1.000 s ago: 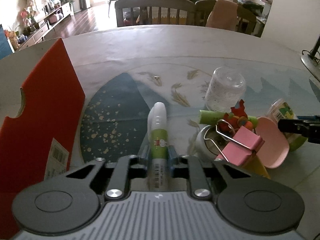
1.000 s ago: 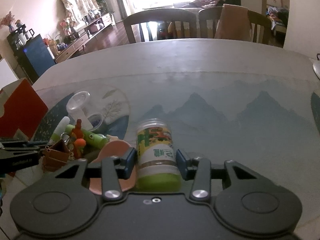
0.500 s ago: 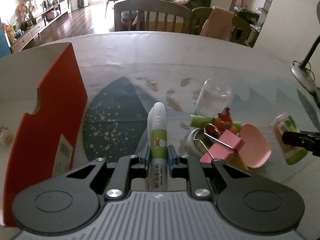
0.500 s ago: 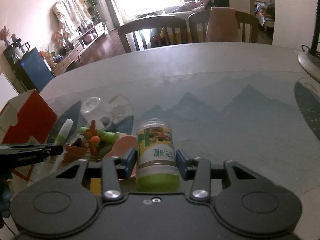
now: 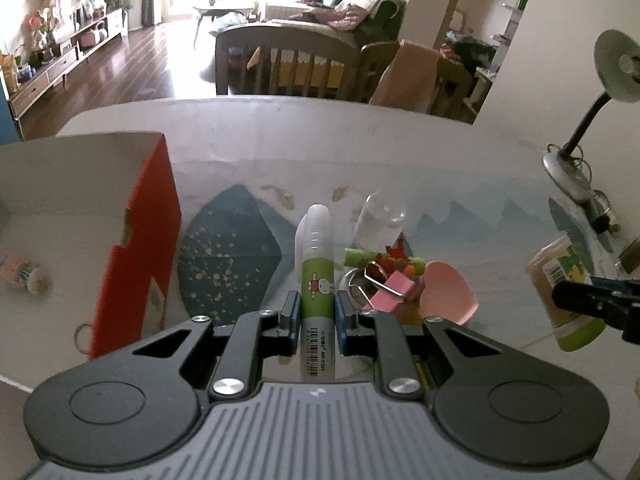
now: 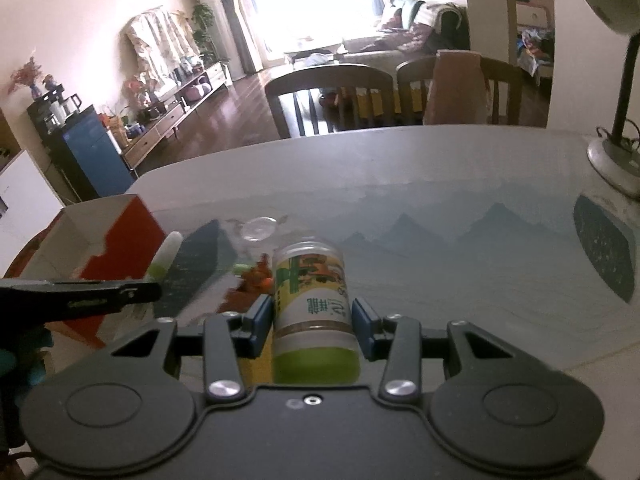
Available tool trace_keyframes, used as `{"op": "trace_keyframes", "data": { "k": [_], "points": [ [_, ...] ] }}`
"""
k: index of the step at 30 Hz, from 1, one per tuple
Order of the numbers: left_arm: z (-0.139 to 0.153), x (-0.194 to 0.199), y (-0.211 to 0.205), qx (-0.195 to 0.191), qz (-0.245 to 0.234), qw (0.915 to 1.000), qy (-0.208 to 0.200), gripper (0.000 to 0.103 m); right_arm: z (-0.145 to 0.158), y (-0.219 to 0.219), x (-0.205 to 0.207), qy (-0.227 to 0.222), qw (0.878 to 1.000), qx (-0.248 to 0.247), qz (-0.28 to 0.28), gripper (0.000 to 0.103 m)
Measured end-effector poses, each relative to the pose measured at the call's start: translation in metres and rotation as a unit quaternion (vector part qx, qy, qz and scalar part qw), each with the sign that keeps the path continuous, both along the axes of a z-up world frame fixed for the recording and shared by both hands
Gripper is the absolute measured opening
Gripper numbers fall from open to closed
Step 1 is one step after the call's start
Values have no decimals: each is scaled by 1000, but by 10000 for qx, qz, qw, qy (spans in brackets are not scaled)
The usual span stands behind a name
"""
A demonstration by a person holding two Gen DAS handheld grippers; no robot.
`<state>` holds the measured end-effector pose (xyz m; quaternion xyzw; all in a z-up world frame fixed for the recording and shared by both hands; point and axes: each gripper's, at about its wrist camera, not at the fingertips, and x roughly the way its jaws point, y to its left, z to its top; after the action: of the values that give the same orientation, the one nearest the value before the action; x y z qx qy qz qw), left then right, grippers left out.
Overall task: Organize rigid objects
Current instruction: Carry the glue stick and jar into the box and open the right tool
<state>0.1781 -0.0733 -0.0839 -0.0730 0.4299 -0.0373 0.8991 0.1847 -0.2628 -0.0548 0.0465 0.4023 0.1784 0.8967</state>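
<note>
My left gripper (image 5: pixel 316 312) is shut on a white and green glue pen (image 5: pixel 317 276) with a rabbit drawing, held above the table. My right gripper (image 6: pixel 313 318) is shut on a small jar (image 6: pixel 312 304) with a green lid and a yellow-green label, also lifted. In the left wrist view the jar (image 5: pixel 566 284) and the right gripper's fingers (image 5: pixel 592 300) show at the far right. An open red box (image 5: pixel 136 240) with a white inside stands at the left. On the table lies a heap: a pink binder clip (image 5: pixel 390 290), a pink spoon-like scoop (image 5: pixel 448 296), a clear plastic cup (image 5: pixel 380 224).
A small pink item (image 5: pixel 24 276) lies inside the red box (image 6: pixel 116 240). A desk lamp (image 5: pixel 576 160) stands at the table's right edge. Chairs (image 6: pixel 332 100) line the far side. The tablecloth (image 6: pixel 460 264) carries a mountain print.
Both grippers have risen with their objects; the table and the heap look farther below. The red box's open top and inside have come into view.
</note>
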Motion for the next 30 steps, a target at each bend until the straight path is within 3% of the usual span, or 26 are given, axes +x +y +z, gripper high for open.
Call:
{"op": "trace_keyframes", "data": {
  "k": [17, 30],
  "points": [
    [51, -32, 70, 34, 78, 9996, -275, 17, 52, 104, -29, -490, 9968, -2, 626, 43],
    [64, -38, 148, 113, 281, 9990, -331, 17, 57, 197, -26, -593, 9938, 8, 941, 43]
  ]
}}
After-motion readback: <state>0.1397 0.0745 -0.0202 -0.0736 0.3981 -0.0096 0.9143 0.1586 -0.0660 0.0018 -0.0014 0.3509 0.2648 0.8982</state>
